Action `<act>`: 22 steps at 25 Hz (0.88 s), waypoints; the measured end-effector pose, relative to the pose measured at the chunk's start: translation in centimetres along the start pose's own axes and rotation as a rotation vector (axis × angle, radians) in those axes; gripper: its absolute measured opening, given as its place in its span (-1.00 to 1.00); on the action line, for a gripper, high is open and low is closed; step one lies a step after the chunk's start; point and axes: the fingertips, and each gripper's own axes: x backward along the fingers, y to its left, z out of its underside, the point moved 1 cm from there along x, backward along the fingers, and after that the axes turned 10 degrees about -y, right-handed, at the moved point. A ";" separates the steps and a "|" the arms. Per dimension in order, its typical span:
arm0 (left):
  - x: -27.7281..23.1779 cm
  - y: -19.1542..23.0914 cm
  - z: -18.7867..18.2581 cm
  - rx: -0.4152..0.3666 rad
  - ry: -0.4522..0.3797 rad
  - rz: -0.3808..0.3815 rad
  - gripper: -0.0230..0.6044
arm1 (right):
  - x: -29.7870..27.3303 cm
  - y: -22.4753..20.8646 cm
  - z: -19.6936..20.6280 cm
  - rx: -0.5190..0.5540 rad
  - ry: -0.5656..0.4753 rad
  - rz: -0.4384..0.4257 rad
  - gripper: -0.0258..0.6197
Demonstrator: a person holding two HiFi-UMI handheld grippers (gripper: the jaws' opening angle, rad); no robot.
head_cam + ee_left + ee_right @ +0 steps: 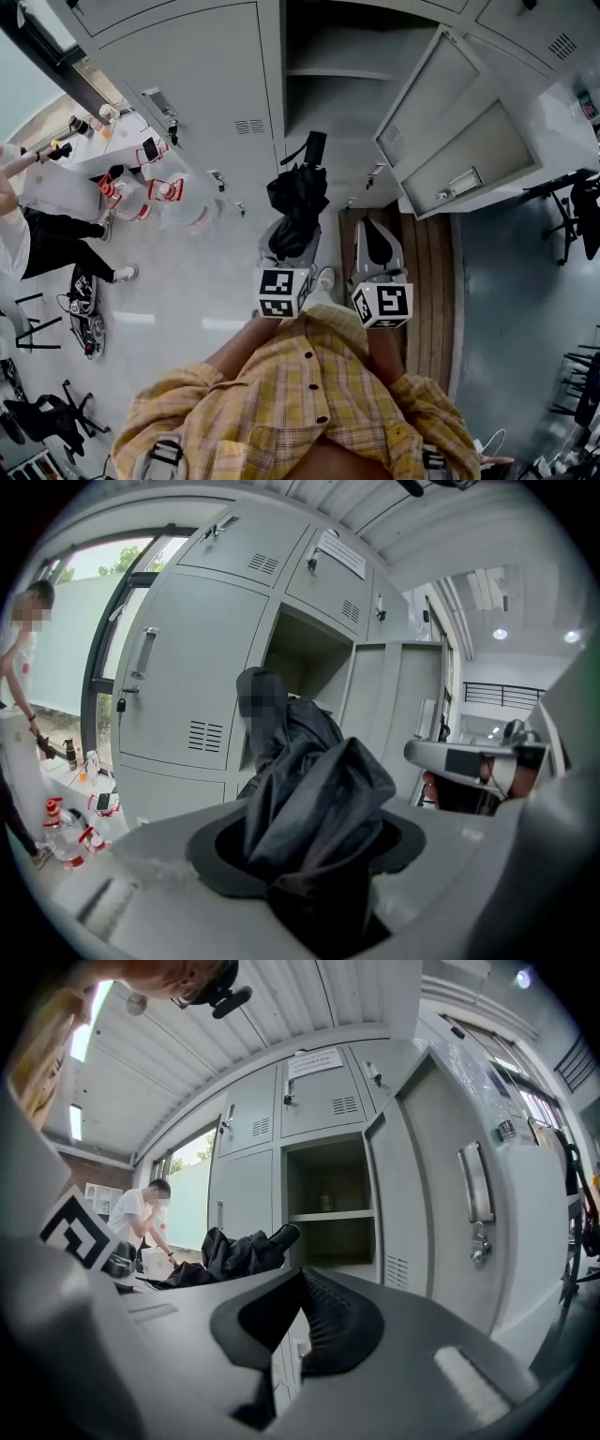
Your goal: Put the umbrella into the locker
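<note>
A black folded umbrella [298, 192] sticks out forward from my left gripper [291, 239], which is shut on its bunched fabric. In the left gripper view the umbrella [319, 799] fills the jaws of the left gripper [314, 855], and its handle end points at the open locker [305, 663]. The open locker [347, 94] is straight ahead, with a shelf [342, 73] inside and its door [459, 131] swung out to the right. My right gripper [380, 246] sits beside the left one, shut with nothing in it. In the right gripper view the right gripper [300, 1316] has its pads together, with the umbrella [239, 1251] to its left.
Closed grey lockers [187, 66] flank the open one. At the left a person [37, 234] bends over a white table [103, 155], with plastic bottles [141, 197] on the floor nearby. A wooden strip [427, 281] runs along the floor at the right. Black chairs [581, 216] stand at the far right.
</note>
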 end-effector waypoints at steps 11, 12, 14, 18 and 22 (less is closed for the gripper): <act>-7.2 -0.5 -1.7 0.000 -0.009 -0.093 -0.11 | -5.9 -4.9 0.4 -0.035 -0.008 -0.116 -0.92; -7.7 -0.5 -1.7 0.001 -0.009 -0.101 -0.11 | -6.3 -5.3 0.4 -0.035 -0.008 -0.127 -0.92; -8.7 -0.6 -1.7 0.004 -0.009 -0.120 -0.11 | -7.0 -5.9 0.5 -0.034 -0.009 -0.149 -0.92; -10.3 -0.7 -1.6 0.016 -0.012 -0.156 -0.11 | -7.6 -7.1 0.6 -0.039 -0.011 -0.182 -0.92; -11.6 -0.8 -1.8 0.017 -0.017 -0.172 -0.11 | -8.3 -8.0 0.9 -0.047 -0.010 -0.198 -0.92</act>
